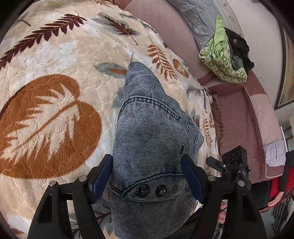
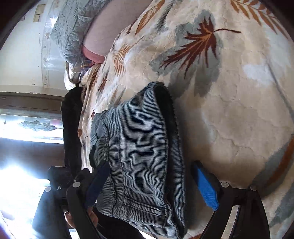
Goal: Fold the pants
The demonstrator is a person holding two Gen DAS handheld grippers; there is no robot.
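Hovering wide over the pants (image 1: 147, 132) on the blanket (image 1: 55, 60): left gripper (image 1: 147, 176) and right gripper (image 2: 152, 185) both gaping, gripping nothing; a shallow pinch could snag one layer only.

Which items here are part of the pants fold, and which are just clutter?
Job:
- pants
- left gripper, jaws wide around the waistband
- right gripper, jaws wide
- blanket, the folding surface

Lying about:
- green cloth
- dark clothes
- grey quilt
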